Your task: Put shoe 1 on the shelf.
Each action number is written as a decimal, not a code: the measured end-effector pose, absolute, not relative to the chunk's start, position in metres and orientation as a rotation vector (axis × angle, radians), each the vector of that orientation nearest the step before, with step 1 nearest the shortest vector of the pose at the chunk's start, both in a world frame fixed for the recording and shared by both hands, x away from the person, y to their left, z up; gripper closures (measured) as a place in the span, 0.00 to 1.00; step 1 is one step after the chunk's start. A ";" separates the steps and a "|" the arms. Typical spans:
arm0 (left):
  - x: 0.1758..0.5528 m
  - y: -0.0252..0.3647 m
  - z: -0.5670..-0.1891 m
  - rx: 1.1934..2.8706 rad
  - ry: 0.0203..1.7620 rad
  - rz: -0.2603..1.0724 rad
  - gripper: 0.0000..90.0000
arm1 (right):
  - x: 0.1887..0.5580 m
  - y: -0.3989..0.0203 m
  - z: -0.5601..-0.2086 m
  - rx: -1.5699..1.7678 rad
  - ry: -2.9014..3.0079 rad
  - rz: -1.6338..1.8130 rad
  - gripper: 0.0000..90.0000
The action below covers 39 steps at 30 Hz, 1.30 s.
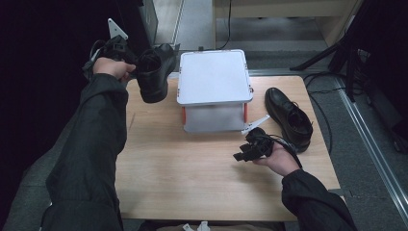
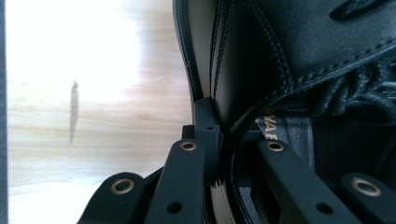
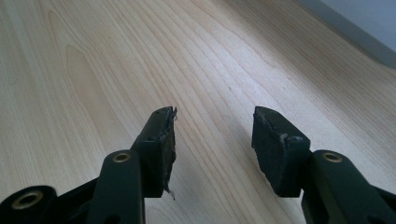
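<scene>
Held shoe: black leather lace-up shoe (image 1: 154, 74) hangs above the wooden table's (image 1: 192, 168) left rear corner.
Grip: left gripper (image 2: 219, 140) pinches the shoe's collar wall, likely for carrying.
Axis: roughly vertical, toe up, slightly rightward.
White box (image 1: 214, 77): centre.
Right gripper (image 3: 212, 140): jaws apart, empty.
Second black shoe (image 1: 288, 118): lying right.

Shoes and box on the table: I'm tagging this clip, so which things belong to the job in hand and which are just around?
In the job:
- lifted black shoe, clamped in the left hand-held gripper
- second black shoe
- white box, lid shut
- right hand-held gripper, open

Just around:
- wooden table
- floor cables
</scene>
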<state>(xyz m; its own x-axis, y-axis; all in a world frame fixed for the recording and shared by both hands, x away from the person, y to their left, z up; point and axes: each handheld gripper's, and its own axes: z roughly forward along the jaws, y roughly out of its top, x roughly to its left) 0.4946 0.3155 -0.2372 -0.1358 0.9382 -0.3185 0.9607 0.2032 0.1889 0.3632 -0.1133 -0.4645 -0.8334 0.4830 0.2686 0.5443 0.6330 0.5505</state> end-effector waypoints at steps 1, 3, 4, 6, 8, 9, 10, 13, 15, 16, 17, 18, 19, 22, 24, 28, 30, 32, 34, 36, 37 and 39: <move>0.495 0.315 -0.237 1.776 2.121 -0.085 0.95 | 0.363 -0.113 -0.465 -0.868 -2.752 -0.976 0.56; 0.497 0.306 -0.229 1.789 2.094 -0.077 0.95 | 0.364 -0.112 -0.464 -0.862 -2.749 -0.968 0.56; 0.499 0.301 -0.226 1.784 2.085 -0.076 0.95 | 0.364 -0.112 -0.464 -0.852 -2.752 -0.968 0.56; 0.502 0.290 -0.221 1.800 2.066 -0.076 0.95 | 0.364 -0.112 -0.464 -0.854 -2.751 -0.967 0.56; 0.506 0.279 -0.218 1.816 2.053 -0.074 0.95 | 0.364 -0.113 -0.464 -0.855 -2.753 -0.962 0.56; 0.507 0.274 -0.218 1.826 2.048 -0.069 0.95 | 0.363 -0.113 -0.464 -0.856 -2.754 -0.965 0.56; 0.510 0.269 -0.217 1.843 2.038 -0.069 0.95 | 0.363 -0.114 -0.464 -0.863 -2.751 -0.964 0.56; 0.515 0.259 -0.220 1.847 2.022 -0.093 0.95 | 0.361 -0.117 -0.465 -0.870 -2.752 -0.964 0.56; 0.518 0.253 -0.223 1.854 2.023 -0.090 0.95 | 0.359 -0.120 -0.465 -0.880 -2.748 -0.961 0.57; 0.520 0.249 -0.224 1.867 2.025 -0.086 0.95 | 0.359 -0.121 -0.465 -0.884 -2.747 -0.963 0.57; 0.522 0.245 -0.224 1.880 2.024 -0.080 0.95 | 0.358 -0.122 -0.465 -0.885 -2.748 -0.963 0.57; 0.523 0.241 -0.226 1.880 2.029 -0.080 0.95 | 0.356 -0.124 -0.466 -0.893 -2.747 -0.959 0.57; 0.525 0.237 -0.227 1.881 2.029 -0.082 0.95 | 0.356 -0.124 -0.466 -0.893 -2.747 -0.959 0.57; 0.529 0.228 -0.230 1.880 2.028 -0.093 0.95 | 0.355 -0.127 -0.467 -0.906 -2.744 -0.957 0.57; 0.531 0.222 -0.233 1.892 2.024 -0.092 0.95 | 0.354 -0.129 -0.467 -0.913 -2.743 -0.957 0.57; 0.532 0.211 -0.239 1.893 2.028 -0.104 0.92 | 0.353 -0.131 -0.468 -0.924 -2.741 -0.954 0.57; 0.532 0.208 -0.240 1.885 2.025 -0.104 0.91 | 0.353 -0.132 -0.468 -0.927 -2.739 -0.953 0.57; 0.531 0.207 -0.241 1.891 2.021 -0.117 0.89 | 0.353 -0.131 -0.468 -0.923 -2.741 -0.954 0.57; 0.529 0.204 -0.241 1.891 2.016 -0.130 0.89 | 0.352 -0.130 -0.467 -0.921 -2.742 -0.952 0.57; 0.528 0.201 -0.241 1.886 2.009 -0.154 0.87 | 0.352 -0.129 -0.468 -0.918 -2.744 -0.947 0.57; 0.528 0.200 -0.242 1.881 2.005 -0.166 0.85 | 0.353 -0.128 -0.468 -0.914 -2.747 -0.943 0.57; 0.527 0.199 -0.243 1.877 1.997 -0.190 0.83 | 0.353 -0.127 -0.468 -0.916 -2.748 -0.941 0.57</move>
